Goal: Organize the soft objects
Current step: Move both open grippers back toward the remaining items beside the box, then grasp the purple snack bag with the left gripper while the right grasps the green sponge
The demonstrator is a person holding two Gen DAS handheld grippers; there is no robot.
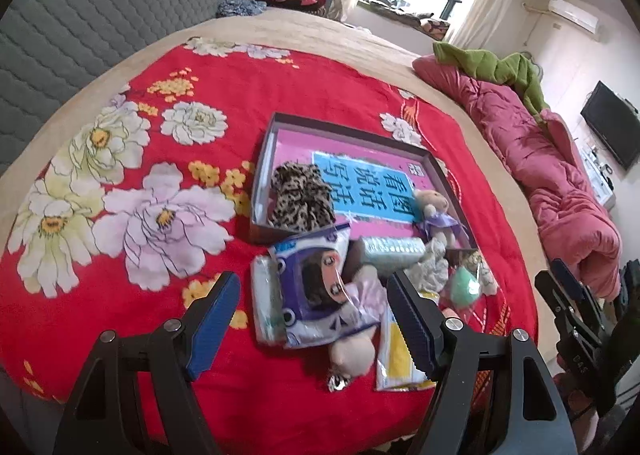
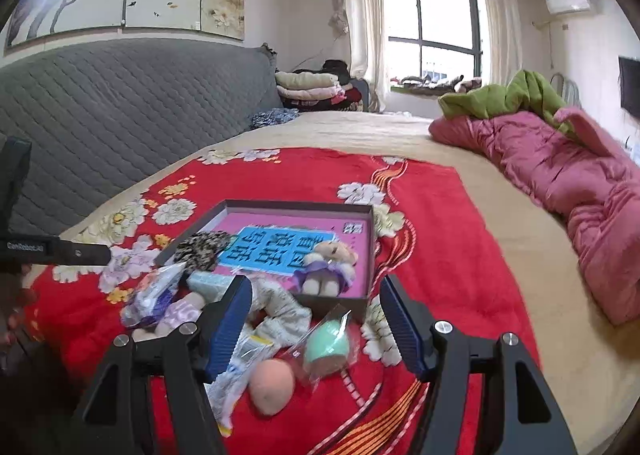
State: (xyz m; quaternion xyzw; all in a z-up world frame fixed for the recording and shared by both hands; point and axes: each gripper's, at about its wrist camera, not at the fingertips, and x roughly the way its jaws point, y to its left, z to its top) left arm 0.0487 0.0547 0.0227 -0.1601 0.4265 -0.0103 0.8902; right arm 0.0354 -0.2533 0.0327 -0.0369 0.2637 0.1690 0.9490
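Note:
A shallow box with a pink and blue lining lies on the red floral blanket. It holds a leopard-print scrunchie and a small teddy bear in a purple dress. In front of it lies a pile: a cartoon-print pack, a tissue pack, a beige plush, a wrapped green sponge. My left gripper is open above the pile. My right gripper is open above the green sponge and a peach sponge. The box and bear lie beyond.
A pink quilt and a green blanket lie along the bed's right side. A grey padded headboard stands at the left. Folded clothes are stacked at the far end near the window.

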